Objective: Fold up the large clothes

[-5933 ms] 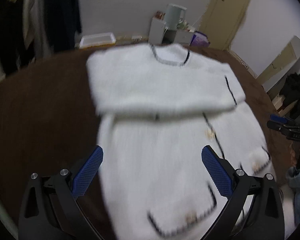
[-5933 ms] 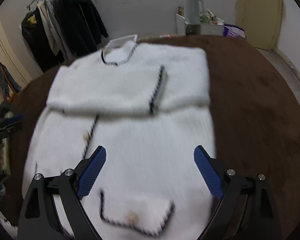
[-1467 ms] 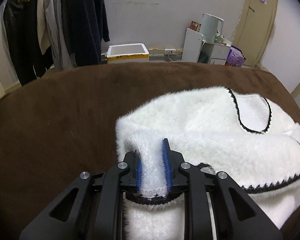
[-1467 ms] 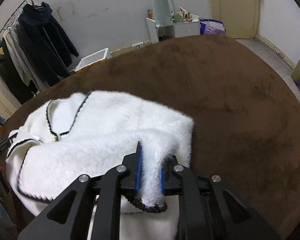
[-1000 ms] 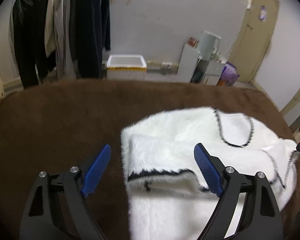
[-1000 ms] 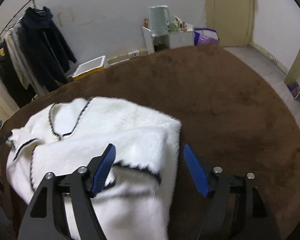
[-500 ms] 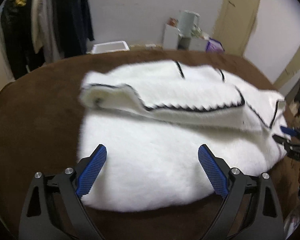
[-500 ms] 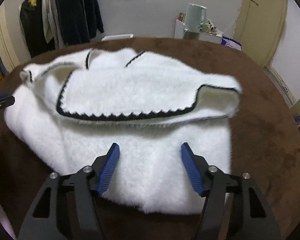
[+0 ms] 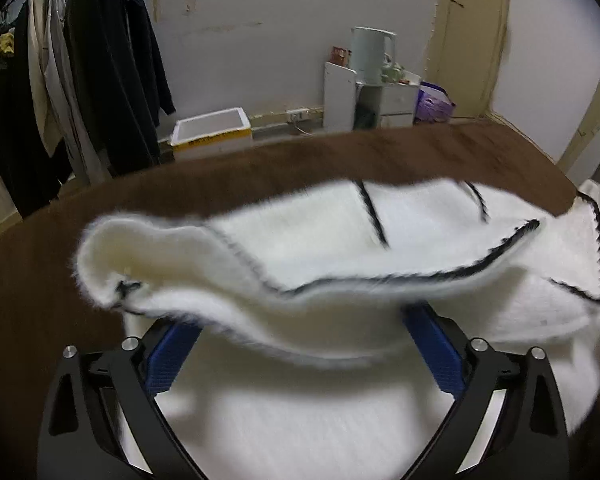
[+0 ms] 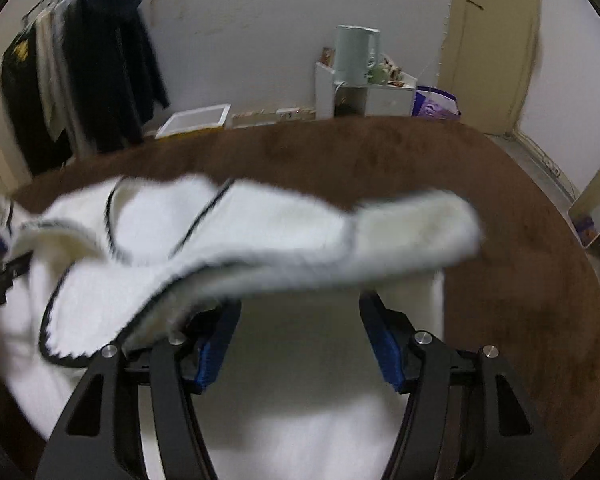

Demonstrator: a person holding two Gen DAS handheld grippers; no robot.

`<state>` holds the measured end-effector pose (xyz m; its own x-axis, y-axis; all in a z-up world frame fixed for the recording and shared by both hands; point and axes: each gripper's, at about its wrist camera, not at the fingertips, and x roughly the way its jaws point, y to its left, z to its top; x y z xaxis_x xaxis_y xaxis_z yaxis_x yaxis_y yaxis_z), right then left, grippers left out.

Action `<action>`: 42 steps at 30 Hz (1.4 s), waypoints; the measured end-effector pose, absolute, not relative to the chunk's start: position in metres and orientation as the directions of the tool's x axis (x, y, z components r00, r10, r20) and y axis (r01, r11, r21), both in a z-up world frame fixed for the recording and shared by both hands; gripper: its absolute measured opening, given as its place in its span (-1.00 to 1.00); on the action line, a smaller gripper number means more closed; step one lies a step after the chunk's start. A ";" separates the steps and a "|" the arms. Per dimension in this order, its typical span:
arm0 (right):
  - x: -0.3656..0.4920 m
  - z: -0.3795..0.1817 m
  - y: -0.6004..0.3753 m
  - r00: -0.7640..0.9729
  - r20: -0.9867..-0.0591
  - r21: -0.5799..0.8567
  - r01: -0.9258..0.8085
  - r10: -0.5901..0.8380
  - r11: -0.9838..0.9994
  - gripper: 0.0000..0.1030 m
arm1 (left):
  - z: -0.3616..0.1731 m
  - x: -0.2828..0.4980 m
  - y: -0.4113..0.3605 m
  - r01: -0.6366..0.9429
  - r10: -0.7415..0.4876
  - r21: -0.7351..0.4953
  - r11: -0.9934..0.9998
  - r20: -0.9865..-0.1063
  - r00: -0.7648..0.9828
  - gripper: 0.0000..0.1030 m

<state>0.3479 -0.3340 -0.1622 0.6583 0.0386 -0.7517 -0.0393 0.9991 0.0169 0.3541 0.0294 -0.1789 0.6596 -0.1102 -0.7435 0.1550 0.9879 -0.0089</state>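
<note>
A white fuzzy cardigan [image 9: 340, 232] with black trim lies folded over on the brown table [image 9: 60, 280]. Its upper layer ends in a loose, thick flap whose trimmed edge runs across both views. My left gripper [image 9: 300, 320] has its jaws opening wide; the flap hides the tips of its blue pads [image 9: 168, 356], which press on nothing. In the right wrist view the cardigan [image 10: 260, 220] drapes the same way over my right gripper [image 10: 300, 304]. Its jaws stand apart with only the lower white layer showing between the pads [image 10: 388, 352]. Both views are blurred.
Beyond the table's far edge [image 10: 380, 128] are dark coats on a rack [image 9: 100, 60], a white box [image 9: 212, 130] on the floor, a white shelf with a kettle [image 9: 370, 60], a purple bag [image 9: 436, 100] and a door [image 9: 476, 32]. Bare brown table [image 10: 520, 280] lies right of the cardigan.
Both grippers let go of the hem they were clamping and then pushed forward and lower. Their fingertips, clear of the flap half a second ago, now sit under its edge.
</note>
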 end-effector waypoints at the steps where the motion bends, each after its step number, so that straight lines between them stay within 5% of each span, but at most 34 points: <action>1: 0.355 -0.162 -0.337 0.658 -0.753 0.010 -0.029 0.027 1.000 0.19 | -0.179 0.363 0.033 0.147 -0.103 -0.006 0.989 -0.744 0.661 0.88; 11: 0.404 -0.176 -0.368 0.620 -0.784 -0.014 0.029 -0.029 0.999 0.20 | -0.175 0.417 0.056 0.084 -0.011 0.061 0.995 -0.742 0.670 0.86; 23: 0.390 -0.175 -0.391 0.620 -0.777 0.062 -0.100 0.111 0.993 0.20 | -0.167 0.400 0.104 0.119 -0.107 -0.041 0.992 -0.768 0.632 0.87; 30: 0.410 -0.194 -0.392 0.584 -0.796 0.123 -0.100 0.159 0.987 0.20 | -0.189 0.407 0.101 0.163 -0.153 -0.069 0.984 -0.796 0.586 0.67; 34: 0.414 -0.199 -0.390 0.561 -0.809 0.132 -0.121 0.177 0.984 -0.14 | -0.203 0.418 0.101 0.166 -0.155 -0.075 0.983 -0.822 0.548 0.56; 38: 0.407 -0.192 -0.380 0.592 -0.792 0.078 -0.149 0.152 0.986 -0.75 | -0.210 0.424 0.102 0.181 -0.196 -0.116 0.977 -0.830 0.522 0.02; 39: 0.405 -0.190 -0.379 0.600 -0.785 0.079 -0.151 0.154 0.985 -0.77 | -0.210 0.424 0.100 0.198 -0.215 -0.128 0.972 -0.830 0.515 -0.22; 42: 0.401 -0.179 -0.383 0.634 -0.758 0.091 -0.124 0.149 0.988 -0.79 | -0.209 0.422 0.092 0.236 -0.217 -0.105 0.966 -0.829 0.516 -0.51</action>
<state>0.4006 -0.3828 -0.1792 0.6344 0.1490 -0.7585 -0.1237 0.9882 0.0907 0.4217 0.0923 -0.2088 0.5158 -0.2166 -0.8289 0.2365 0.9659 -0.1053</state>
